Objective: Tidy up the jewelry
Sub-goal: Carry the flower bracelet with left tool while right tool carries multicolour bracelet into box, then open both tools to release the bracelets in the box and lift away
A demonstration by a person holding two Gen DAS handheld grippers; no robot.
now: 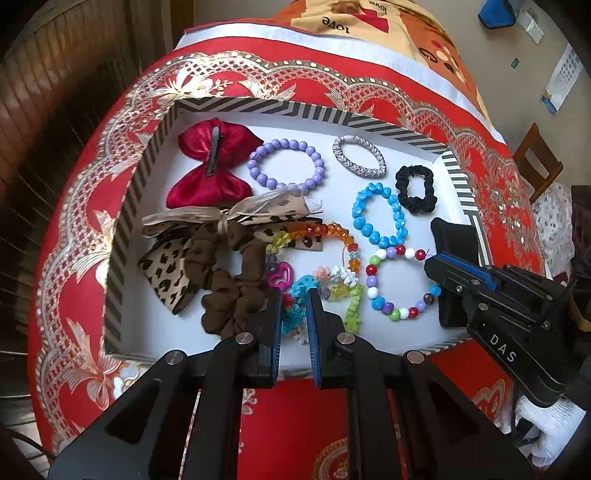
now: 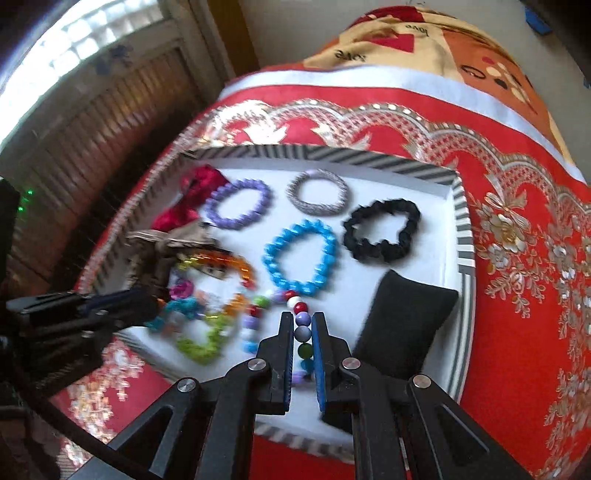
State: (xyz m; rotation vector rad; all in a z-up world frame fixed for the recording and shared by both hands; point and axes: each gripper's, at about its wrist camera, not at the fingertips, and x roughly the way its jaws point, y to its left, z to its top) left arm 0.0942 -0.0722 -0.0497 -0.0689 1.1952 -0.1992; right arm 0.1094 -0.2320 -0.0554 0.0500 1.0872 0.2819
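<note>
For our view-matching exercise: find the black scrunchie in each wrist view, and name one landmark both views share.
Left wrist view: black scrunchie sits upper right in the striped tray, near the right wall.
Right wrist view: it lies right of centre, near the tray's right wall.
Shared landmark: the blue bead bracelet lies just left of it.

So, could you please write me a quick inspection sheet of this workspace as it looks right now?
Surface: red patterned cloth under a striped tray.
Job's things: purple bracelet, silver band, blue bracelet, black scrunchie, multicolour bead bracelet, red bow, tangled pile.
Clutter: black pad in the tray.
Grippers: left gripper shut on the tangled pile; right gripper shut on the multicolour bead bracelet.
Cables: nothing seen.
Surroundings: wooden chair, printed blanket.
</note>
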